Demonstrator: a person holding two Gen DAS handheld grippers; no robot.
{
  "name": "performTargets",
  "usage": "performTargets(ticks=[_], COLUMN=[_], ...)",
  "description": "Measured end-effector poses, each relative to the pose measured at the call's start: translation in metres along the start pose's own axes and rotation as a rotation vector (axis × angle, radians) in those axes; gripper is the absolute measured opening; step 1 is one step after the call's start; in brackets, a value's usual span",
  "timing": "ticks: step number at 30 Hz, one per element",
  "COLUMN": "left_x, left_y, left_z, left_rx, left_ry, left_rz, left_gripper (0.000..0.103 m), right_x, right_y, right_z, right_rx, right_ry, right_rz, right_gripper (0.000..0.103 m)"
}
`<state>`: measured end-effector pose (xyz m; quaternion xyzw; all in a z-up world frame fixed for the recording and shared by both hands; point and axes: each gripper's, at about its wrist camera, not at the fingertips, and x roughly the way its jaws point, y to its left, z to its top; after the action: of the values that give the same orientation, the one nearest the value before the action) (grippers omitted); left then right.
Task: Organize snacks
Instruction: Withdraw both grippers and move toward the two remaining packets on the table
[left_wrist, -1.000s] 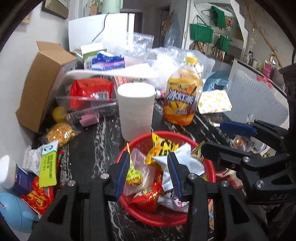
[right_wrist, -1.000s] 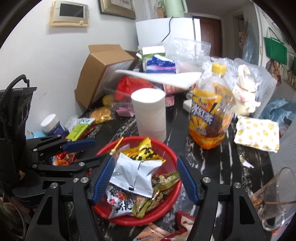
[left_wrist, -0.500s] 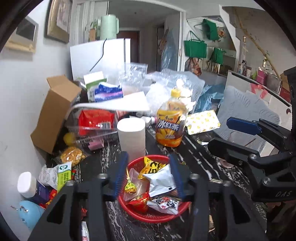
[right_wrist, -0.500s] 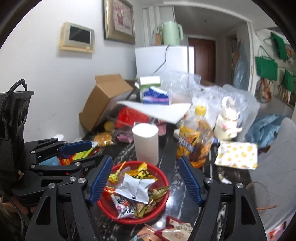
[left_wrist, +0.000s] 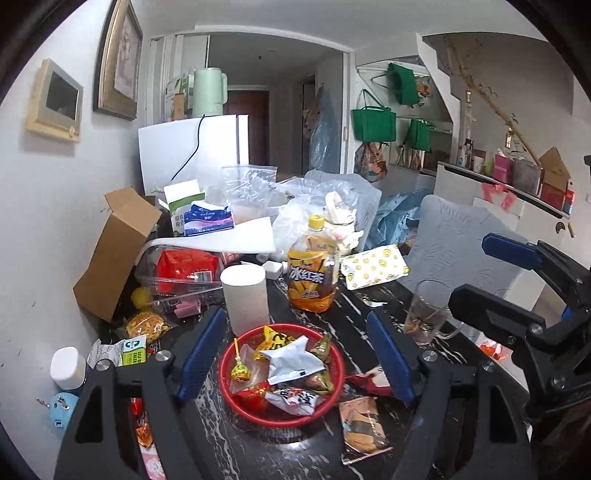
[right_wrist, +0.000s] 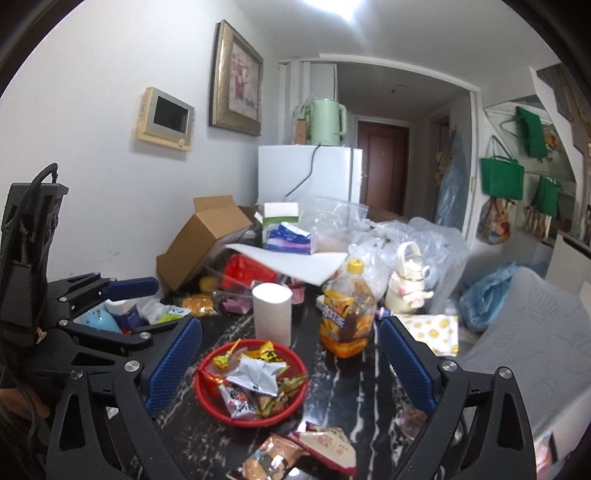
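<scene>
Snacks sit piled in red basket (left_wrist: 334, 397), lower centre of frame. Left gripper (left_wrist: 295, 358) and right gripper (right_wrist: 291, 363) empty, jaws opening wide. Next: target loose packet (left_wrist: 364, 430) lower right, approach low.

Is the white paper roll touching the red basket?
Cannot tell. In both wrist views the paper roll stands right behind the red basket; the rim overlaps its base, showing no gap.

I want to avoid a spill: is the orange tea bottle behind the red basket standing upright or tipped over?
Upright. The tea bottle stands on its base on the dark table, yellow cap on top, beside the paper roll, behind the red basket.
</scene>
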<state>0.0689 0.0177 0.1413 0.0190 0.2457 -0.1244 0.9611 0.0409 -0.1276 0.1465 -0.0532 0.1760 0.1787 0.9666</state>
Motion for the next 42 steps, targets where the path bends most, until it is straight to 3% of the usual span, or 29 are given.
performTargets(ticks=[11,22,29,42], left_x=[-0.011,0.000,0.015,0.060], left_y=[-0.028,-0.060,-0.074,-0.085], left_z=[-0.029,-0.075,-0.100,-0.140], left_rx=[0.026,0.036,0.007,-0.023], left_ry=[0.049,0.162,0.228,0.375], left_rz=[-0.059,-0.171,-0.224,-0.200], left_gripper=[0.078,0.078,0.078,0.078], right_x=[-0.030,-0.050,-0.054,-0.033], right_y=[-0.009,-0.023,-0.036,-0.059], right_z=[-0.035,-0.091,-0.118,-0.169], right_rx=[0.069,0.188,0.236,0.306], right_ry=[0.066,0.132,0.183,0.280], right_rz=[-0.041,-0.031,-0.067,-0.075], right_gripper=[0.099,0.099,0.099,0.099])
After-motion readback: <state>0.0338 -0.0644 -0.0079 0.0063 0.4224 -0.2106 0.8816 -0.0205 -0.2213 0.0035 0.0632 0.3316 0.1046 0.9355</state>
